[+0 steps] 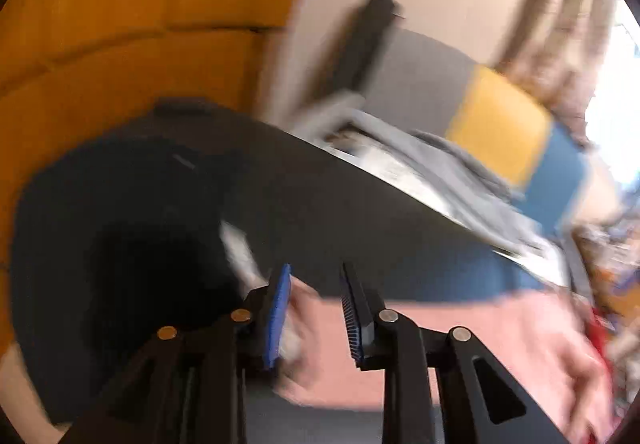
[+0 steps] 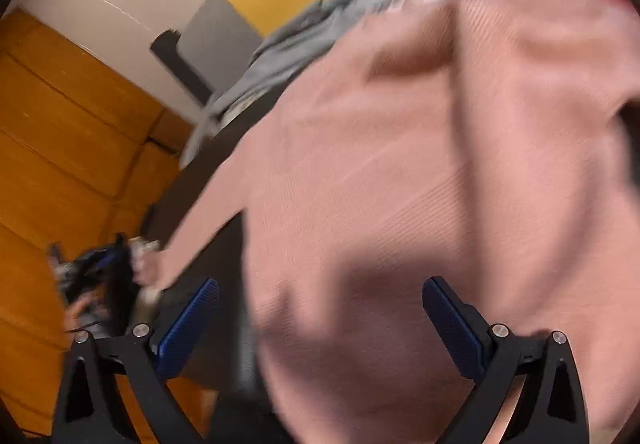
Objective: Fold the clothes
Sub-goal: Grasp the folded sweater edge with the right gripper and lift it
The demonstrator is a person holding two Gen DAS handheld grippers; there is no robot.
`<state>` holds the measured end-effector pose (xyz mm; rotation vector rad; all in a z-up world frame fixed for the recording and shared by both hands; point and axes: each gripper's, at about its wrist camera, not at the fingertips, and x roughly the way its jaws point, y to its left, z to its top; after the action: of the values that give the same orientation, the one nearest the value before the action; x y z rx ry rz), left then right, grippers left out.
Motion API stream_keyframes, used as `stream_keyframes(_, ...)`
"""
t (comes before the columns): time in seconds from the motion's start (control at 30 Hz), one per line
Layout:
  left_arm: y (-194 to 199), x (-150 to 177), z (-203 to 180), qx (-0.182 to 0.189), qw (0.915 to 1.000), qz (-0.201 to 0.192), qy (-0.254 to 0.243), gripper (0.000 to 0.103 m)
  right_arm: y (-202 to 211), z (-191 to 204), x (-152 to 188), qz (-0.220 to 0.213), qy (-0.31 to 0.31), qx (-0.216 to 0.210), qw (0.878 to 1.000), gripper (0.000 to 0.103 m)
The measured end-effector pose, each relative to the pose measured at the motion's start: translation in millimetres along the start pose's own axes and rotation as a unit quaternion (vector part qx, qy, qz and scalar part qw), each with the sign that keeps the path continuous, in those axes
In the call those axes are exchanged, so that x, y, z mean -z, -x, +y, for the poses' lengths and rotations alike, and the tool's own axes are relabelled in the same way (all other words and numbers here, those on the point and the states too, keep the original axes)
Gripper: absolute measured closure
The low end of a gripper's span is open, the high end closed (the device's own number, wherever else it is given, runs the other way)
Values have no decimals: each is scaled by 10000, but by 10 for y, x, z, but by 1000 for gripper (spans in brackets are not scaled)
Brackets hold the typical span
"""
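**A:** What does the left gripper (image 1: 316,272) look like?

**B:** It has two black fingers built from flat, angular links. Each carries a long blue pad (image 1: 278,316) on its inner face, with fine ribs along the edge.

**A:** Any fasteners?

**B:** Round metal pins (image 1: 241,315), two per finger, sit just outside the pad. One finger's pair looks brassy, the other's silver.

**A:** And the right gripper (image 2: 320,284)?

**B:** It's the same build, with black arms and blue pads (image 2: 188,328) that have a fine textured face. Two silver pins (image 2: 141,330) sit outside each pad. Beyond those pins, further from the pad, each arm has a tapered cut-out (image 2: 78,392).
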<state>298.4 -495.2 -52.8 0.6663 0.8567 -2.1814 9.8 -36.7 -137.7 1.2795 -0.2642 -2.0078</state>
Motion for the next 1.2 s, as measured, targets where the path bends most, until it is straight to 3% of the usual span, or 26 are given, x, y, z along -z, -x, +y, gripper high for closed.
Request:
stream_keyframes(0.1, -126, 539, -453, 832, 9929, 717, -457, 75, 270, -81, -46, -309, 324, 725, 9964, 0)
stream_keyframes(0.2, -256, 1098, -922, 1532, 9763, 1327, -756, 75, 459, -229, 21, -359, 569, 1385, 9881, 2)
stream_keyframes(0.33, -381, 1734, -1534, 2209, 9482, 1953, -1183, 75, 508, -432, 165, -244, 416, 1481, 9878, 9)
stream_keyframes(0.5, -415, 2238, -1925, 2252, 9367, 2289, -1394, 73, 502, -428, 317, -345, 563, 1618, 9846, 9)
stream_keyframes(0.57, -417, 2331, -2010, 2195, 9365, 2291, -1492, 73, 456, -393, 356, -336, 670, 1661, 9833, 18)
stream_keyframes(0.6, -414, 2356, -2041, 2155, 9376, 2244, -1552, 72, 410, -359, 383, -267, 816, 1776, 9803, 38)
stream_keyframes(0.63, -412, 2381, -2073, 2114, 9386, 2197, -1613, 71, 363, -326, 410, -199, 962, 1891, 9770, 74)
stream_keyframes(0.67, -410, 2403, -2094, 2082, 9394, 2164, -1656, 71, 306, -294, 432, -126, 1100, 1937, 9748, 82)
stream_keyframes(0.8, -412, 2478, -2175, 1983, 9409, 2063, -1810, 64, 291, -220, 460, -169, 1493, 2121, 9656, 83)
stream_keyframes(0.87, -424, 2493, -2233, 1979, 9400, 2037, -1889, 57, 325, -212, 449, -232, 1637, 2259, 9600, 86)
stream_keyframes(0.93, -430, 2501, -2293, 2011, 9364, 2078, -1991, 57, 441, -292, 373, -354, 1666, 2543, 9520, 87)
stream_keyframes(0.97, -442, 2504, -2317, 2047, 9332, 2100, -2075, 59, 517, -352, 327, -437, 1699, 2775, 9446, 87)
stream_keyframes(1.03, -468, 2502, -2324, 2091, 9290, 2132, -2187, 87, 704, -530, 230, -592, 1595, 3176, 9329, 87)
stream_keyframes(1.1, -490, 2491, -2274, 2070, 9293, 2148, -2178, 91, 887, -819, 97, -690, 1343, 3604, 9205, 87)
stream_keyframes(1.2, -520, 2464, -2228, 2138, 9289, 2203, -2071, 93, 1074, -1237, -57, -668, 827, 3982, 9111, 87)
